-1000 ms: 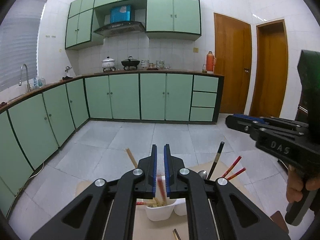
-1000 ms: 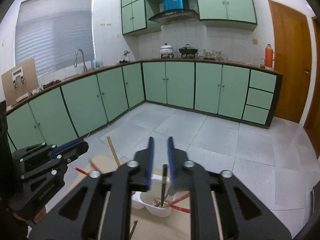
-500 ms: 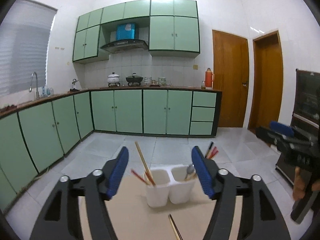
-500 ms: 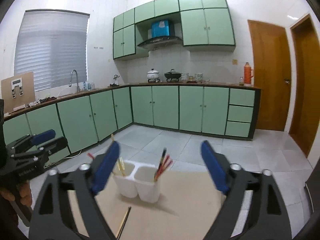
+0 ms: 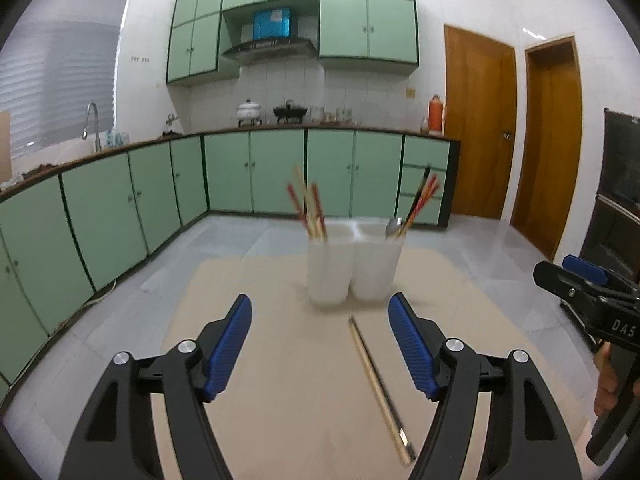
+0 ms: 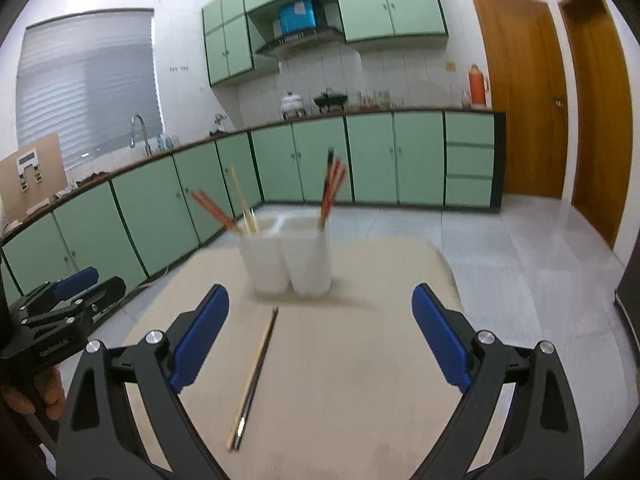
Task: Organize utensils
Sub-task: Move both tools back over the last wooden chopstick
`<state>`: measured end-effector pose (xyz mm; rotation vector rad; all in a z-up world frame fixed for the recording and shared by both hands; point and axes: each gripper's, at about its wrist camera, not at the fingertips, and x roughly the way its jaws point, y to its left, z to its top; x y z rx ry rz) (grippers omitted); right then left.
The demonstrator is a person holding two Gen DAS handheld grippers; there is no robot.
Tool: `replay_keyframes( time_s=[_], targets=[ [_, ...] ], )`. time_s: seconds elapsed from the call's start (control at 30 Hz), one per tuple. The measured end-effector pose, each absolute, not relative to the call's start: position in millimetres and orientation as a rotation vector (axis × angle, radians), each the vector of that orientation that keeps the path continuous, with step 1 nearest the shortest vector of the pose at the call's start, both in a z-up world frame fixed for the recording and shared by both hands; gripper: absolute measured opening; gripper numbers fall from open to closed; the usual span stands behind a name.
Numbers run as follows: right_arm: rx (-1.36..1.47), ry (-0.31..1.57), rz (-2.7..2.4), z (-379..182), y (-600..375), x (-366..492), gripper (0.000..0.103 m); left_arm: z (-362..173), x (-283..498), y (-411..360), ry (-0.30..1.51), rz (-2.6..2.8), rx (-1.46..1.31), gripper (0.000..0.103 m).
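Green cabinets (image 5: pixel 276 172) are lining the far walls, a white pot (image 5: pixel 249 111) and black wok (image 5: pixel 290 112) are sitting on the counter, an orange thermos (image 5: pixel 435 113) is standing beside two wooden doors (image 5: pixel 480 128).

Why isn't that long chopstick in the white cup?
It is out, lying flat: the chopstick rests on the table before the white cup, untouched.

Our right gripper (image 6: pixel 320 328) has its jaws opening, nothing between the blue pads (image 6: pixel 199 338); ahead on the beige table (image 6: pixel 360 380) stands a white two-cup holder (image 6: pixel 286 258) with chopsticks leaning out of both cups; a loose chopstick pair (image 6: pixel 254 376) lies before it; our left gripper (image 6: pixel 68 294) shows at the left edge.
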<state>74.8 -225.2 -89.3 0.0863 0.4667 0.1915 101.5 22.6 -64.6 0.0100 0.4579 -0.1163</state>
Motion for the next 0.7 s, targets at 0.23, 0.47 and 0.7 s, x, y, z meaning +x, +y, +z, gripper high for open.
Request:
replay_keyframes(
  time_s=[0.23, 0.47, 0.7],
  targets=[
    [0.045, 0.56, 0.191, -145.1, -200.9, 53.3, 0.09, -109.6, 84.4, 24.8, 0.519, -0.102, 0.028, 0.07],
    [-0.02, 0.682, 0.23, -190.4, -168.3, 45.5, 0.079, -135.2, 77.4, 23.3, 0.579, -0.105, 0.057, 0.07],
    [-0.044, 0.772, 0.257, -211.2, -148.4, 46.6, 0.071, -151.9, 73.3, 30.5, 0.627, -0.085, 0.067, 0.07]
  ],
)
